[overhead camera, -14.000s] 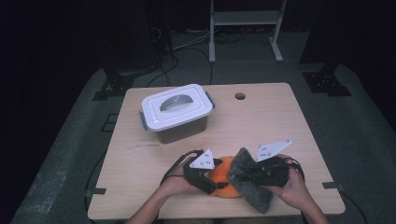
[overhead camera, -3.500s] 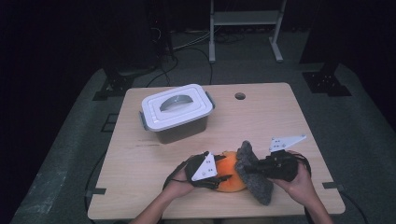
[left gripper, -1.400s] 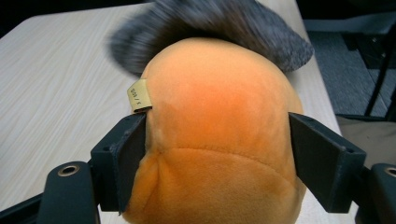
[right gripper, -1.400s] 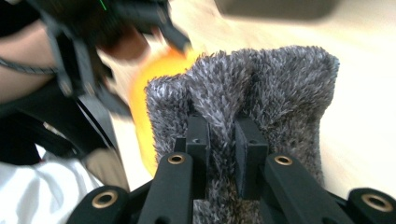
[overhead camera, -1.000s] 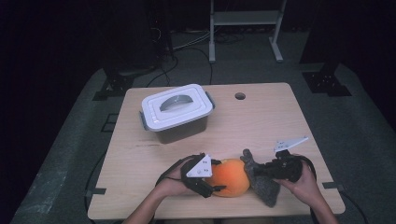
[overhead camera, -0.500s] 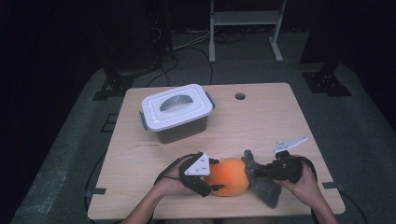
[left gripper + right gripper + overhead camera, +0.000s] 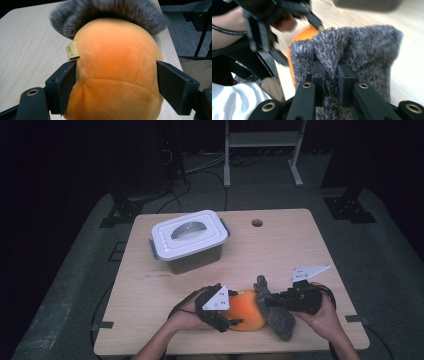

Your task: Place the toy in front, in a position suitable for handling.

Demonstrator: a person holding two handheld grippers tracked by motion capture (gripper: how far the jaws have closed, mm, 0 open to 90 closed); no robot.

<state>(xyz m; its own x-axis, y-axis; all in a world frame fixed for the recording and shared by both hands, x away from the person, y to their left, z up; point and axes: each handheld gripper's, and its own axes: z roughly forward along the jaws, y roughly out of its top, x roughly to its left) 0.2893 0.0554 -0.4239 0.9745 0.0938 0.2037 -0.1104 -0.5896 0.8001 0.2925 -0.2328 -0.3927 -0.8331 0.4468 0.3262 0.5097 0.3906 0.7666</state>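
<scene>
Two grips, opposed: left gripper [image 7: 117,82] clamped across orange plush ball [image 7: 117,65] at near table [image 7: 300,250] edge, right gripper [image 7: 329,75] pinching grey fuzzy cover [image 7: 357,52], likely bracing for pulling apart.

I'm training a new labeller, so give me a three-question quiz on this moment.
1. True or false: the white lid is on the storage box.
2. What does the right gripper pinch? A) the orange plush ball B) the grey furry cloth C) a cable
3. Fill in: the left gripper clamps the ____ from both sides.

Key: 1 true. 2 B, the grey furry cloth. 3 the orange plush ball.
</scene>
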